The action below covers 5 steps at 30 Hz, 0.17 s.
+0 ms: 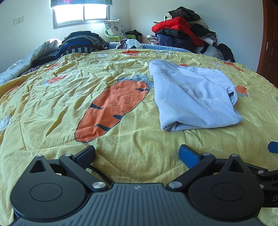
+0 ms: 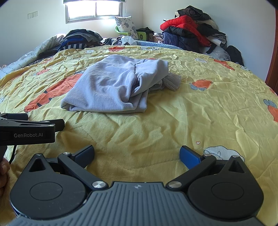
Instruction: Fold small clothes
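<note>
Yellow carrot-print quilt (image 1: 121,139), red and dark coats heaped by wall (image 1: 180,29), folded clothes stack (image 2: 81,39), floral pillow (image 1: 114,27), bright window (image 1: 81,12)

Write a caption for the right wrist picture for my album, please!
Open right tool waits above a yellow carrot quilt, facing a folded light-blue garment.

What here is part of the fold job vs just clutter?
Job: light blue garment, left gripper, right gripper, both open.
Clutter: jacket pile, folded stack of dark clothes, floral pillow, carrot-print quilt underneath.
</note>
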Motion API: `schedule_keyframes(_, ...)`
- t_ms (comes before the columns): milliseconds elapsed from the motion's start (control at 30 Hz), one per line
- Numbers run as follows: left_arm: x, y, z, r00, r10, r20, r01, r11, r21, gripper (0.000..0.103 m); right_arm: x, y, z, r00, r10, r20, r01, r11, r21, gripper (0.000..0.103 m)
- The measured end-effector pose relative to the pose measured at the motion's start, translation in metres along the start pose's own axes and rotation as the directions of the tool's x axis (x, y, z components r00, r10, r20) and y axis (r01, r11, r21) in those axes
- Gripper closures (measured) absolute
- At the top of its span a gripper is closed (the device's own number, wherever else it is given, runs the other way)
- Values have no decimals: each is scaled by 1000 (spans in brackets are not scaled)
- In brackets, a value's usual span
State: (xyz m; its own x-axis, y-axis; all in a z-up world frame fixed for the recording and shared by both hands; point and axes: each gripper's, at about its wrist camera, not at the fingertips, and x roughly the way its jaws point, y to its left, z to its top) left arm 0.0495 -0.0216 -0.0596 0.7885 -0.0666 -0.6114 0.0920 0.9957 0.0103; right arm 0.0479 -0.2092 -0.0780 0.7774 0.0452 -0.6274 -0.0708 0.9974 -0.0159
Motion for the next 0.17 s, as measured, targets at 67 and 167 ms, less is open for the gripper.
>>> schedule_keyframes(67,0,0,0,1000,-2,1,2,1000,-2,0,0,0,0,1000,0,0,0,1000,0,0)
schedule_keyframes(167,-1,1,0,1000,-21,4,21,1000,1,0,0,0,0,1000,3,1,-3,1000,2,0)
